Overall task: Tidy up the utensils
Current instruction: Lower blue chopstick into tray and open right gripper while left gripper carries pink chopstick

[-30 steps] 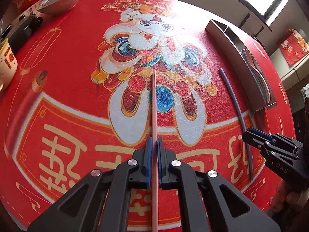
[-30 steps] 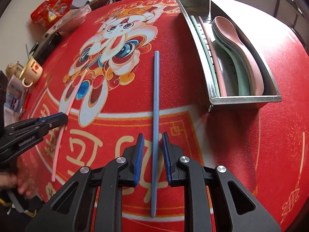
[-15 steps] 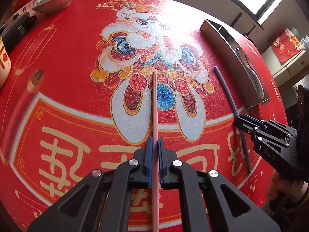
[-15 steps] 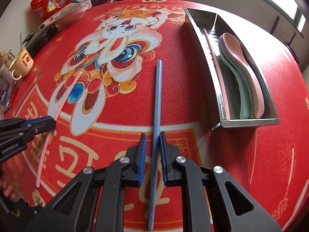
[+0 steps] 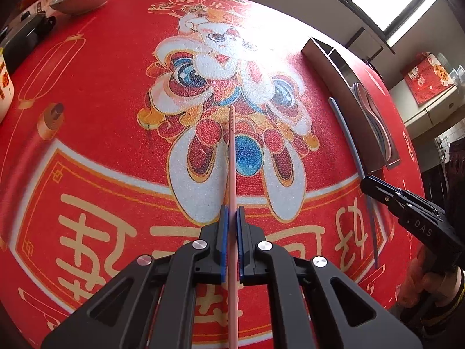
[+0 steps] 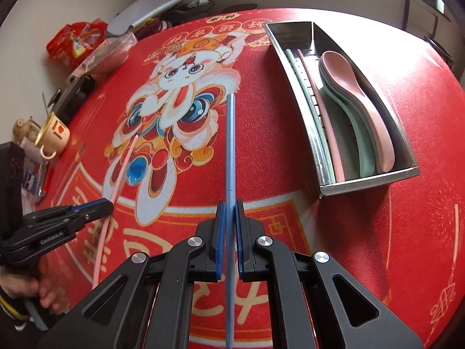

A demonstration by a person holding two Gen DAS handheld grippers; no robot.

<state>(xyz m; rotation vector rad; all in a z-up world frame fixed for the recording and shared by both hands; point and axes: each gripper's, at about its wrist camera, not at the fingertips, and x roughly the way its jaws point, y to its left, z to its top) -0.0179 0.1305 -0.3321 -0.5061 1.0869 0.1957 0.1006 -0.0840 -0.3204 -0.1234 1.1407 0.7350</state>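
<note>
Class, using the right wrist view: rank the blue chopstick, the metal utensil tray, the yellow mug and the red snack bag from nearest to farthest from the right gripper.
1. Blue chopstick: clamped in the right gripper.
2. Metal utensil tray: to the right, its near corner close by.
3. Yellow mug: far left table edge.
4. Red snack bag: far back left, by the wall.

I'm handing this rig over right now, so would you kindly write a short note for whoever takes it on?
Left gripper: shut on the pink chopstick.
Right gripper: jaws have just closed on the blue chopstick; it is gripped now.
Both chopsticks point forward over the red mat; whether either has left the mat I cannot tell.
Done: the steel tray already holds a green chopstick and a pink one in its left compartment, and stacked spoons in the right.
Left: carry both chopsticks to the tray's left compartment, probably.
</note>
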